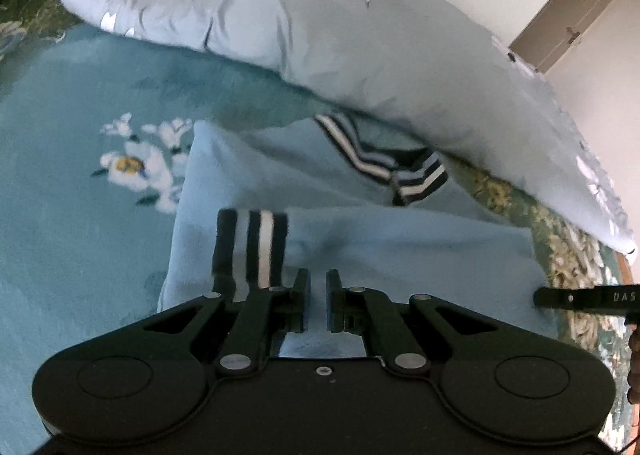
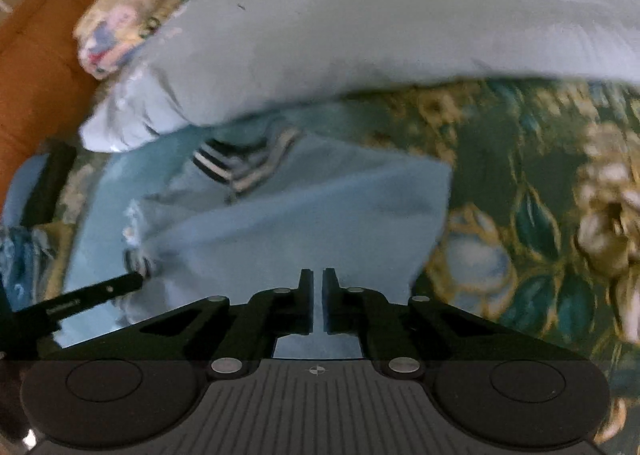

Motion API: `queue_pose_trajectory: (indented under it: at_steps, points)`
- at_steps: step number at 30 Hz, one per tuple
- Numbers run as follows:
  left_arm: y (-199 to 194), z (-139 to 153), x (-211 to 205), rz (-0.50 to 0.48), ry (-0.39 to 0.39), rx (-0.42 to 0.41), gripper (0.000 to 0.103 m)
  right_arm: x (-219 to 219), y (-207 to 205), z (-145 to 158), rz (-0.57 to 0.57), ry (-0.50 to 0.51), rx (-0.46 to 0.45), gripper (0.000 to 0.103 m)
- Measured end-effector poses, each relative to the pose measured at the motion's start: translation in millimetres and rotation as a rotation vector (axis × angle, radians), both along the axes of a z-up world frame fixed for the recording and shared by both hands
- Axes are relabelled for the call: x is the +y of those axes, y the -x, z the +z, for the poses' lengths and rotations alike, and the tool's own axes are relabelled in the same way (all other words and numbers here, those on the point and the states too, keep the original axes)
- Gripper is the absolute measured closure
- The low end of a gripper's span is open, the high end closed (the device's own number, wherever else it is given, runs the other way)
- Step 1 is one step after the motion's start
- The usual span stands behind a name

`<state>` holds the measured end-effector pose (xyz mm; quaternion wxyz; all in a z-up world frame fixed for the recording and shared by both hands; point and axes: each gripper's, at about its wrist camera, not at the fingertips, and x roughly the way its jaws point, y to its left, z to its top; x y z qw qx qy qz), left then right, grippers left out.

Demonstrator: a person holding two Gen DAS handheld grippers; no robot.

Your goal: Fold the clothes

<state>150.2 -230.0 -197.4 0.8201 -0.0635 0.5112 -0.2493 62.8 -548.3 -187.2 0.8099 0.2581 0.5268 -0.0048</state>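
A light blue sweater point(image 1: 400, 247) lies folded on the bed, one sleeve laid across it. Its navy and white striped cuff point(image 1: 250, 247) sits just left of my left gripper point(image 1: 318, 275). The jaws of that gripper stand almost together above the cloth, and nothing shows pinched between them. The striped collar point(image 1: 384, 167) lies further back. In the right wrist view the same sweater point(image 2: 300, 215) fills the middle, with my right gripper point(image 2: 318, 273) shut just over its near part. The right gripper's finger point(image 1: 588, 297) shows at the sweater's right edge.
A bulky pale blue duvet point(image 1: 320, 23) lies behind the sweater and overhangs its collar. The bedspread point(image 1: 80, 95) is teal with white flowers, and dark green with gold flowers on the right point(image 2: 520, 175). An orange headboard point(image 2: 32, 55) and a floral pillow point(image 2: 120, 31) are far left. A door point(image 1: 572, 11) stands beyond.
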Motion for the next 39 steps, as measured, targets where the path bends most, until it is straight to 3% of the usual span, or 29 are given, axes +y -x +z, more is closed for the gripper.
queue_pose_trajectory:
  at_steps: [14,18,22,30,34,39]
  points:
    - [-16.2,-21.6,0.2,0.006,-0.074,0.027,0.098,-9.2,8.4,-35.4,-0.106,-0.011,0.076,0.103]
    - [-16.3,-12.9,1.2,-0.001,-0.067,0.035,0.098,-6.3,5.0,-33.9,-0.094,0.008,0.082,0.103]
    - [-6.4,5.7,4.3,-0.011,-0.050,0.032,0.098,-2.0,14.2,-10.7,-0.093,0.023,0.024,0.100]
    - [45.9,42.7,41.2,0.006,-0.012,-0.005,0.073,26.7,81.8,25.0,-0.111,0.063,-0.061,0.099]
    - [72.5,46.0,70.8,0.016,-0.012,0.034,0.066,44.2,129.0,24.4,-0.171,0.042,-0.040,0.091]
    - [107.4,41.9,103.1,-0.007,-0.037,0.064,0.059,67.6,184.7,15.4,-0.245,0.021,0.023,0.088]
